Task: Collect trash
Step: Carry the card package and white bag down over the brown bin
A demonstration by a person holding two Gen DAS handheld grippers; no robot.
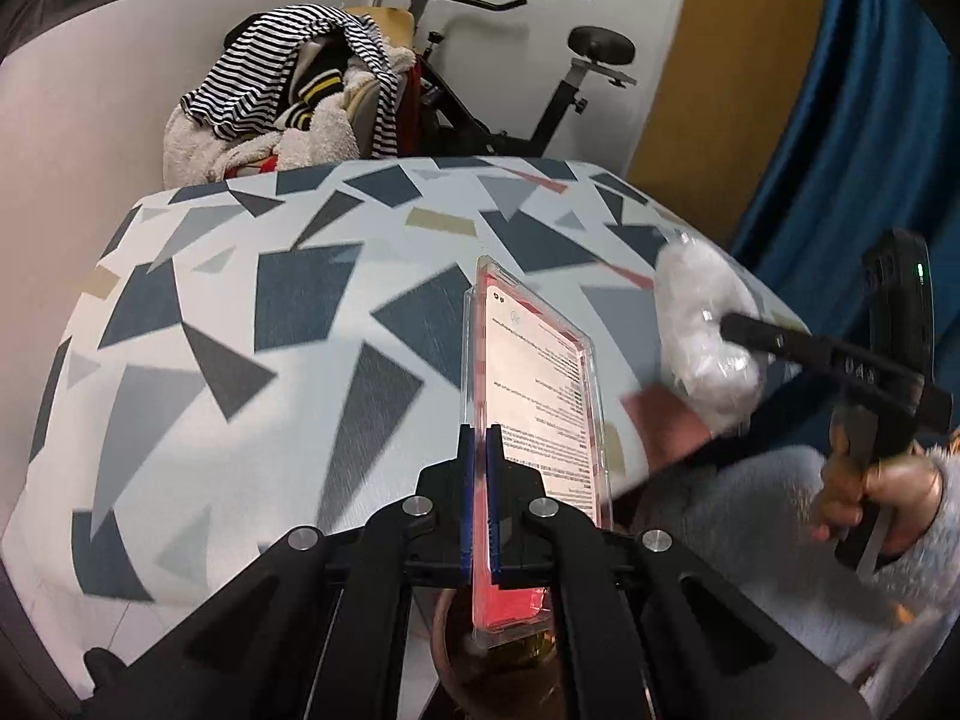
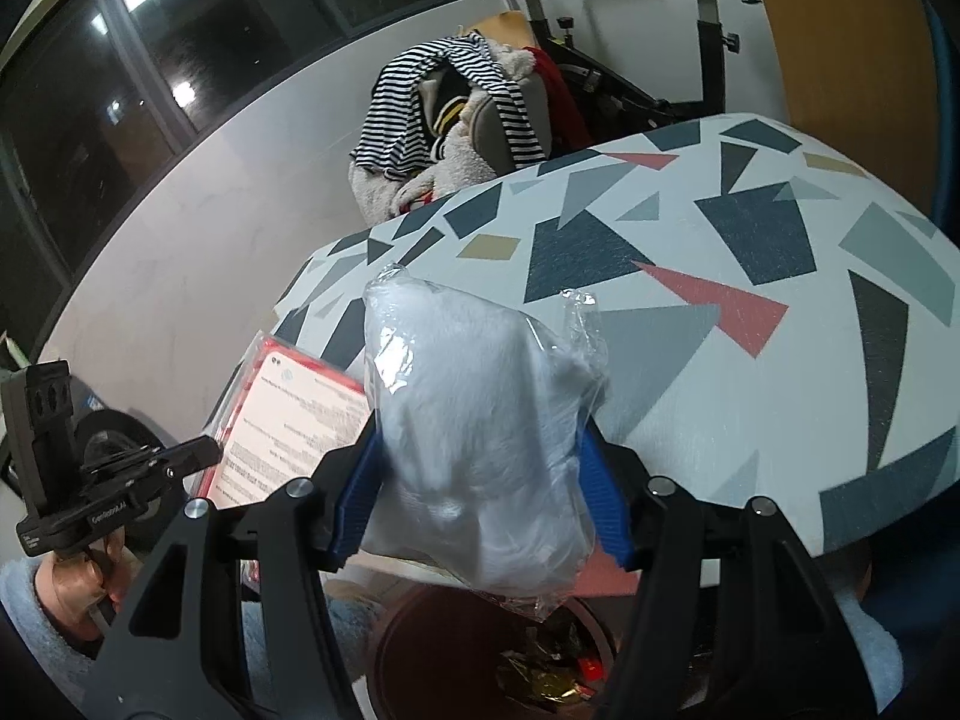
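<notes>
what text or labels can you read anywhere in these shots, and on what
Nothing reads with certainty.
Printed sheet inside the clear pink-edged package held by the left gripper: many lines of print, too small and blurred.
Side of the left gripper's body: a short white word, too small to make out.
Wrapped white bundle in the right gripper: no text visible.

A table [image 1: 252,312] under a white cloth with grey, navy, tan and red shards.

table [image 2: 750,360] | behind it: chair piled with clothes [image 2: 456,120], exercise bike [image 2: 630,60] | before and below its near edge: bin [image 2: 420,648] | over bin: plastic case [image 1: 534,396], wrapped bundle [image 2: 480,450]
</notes>
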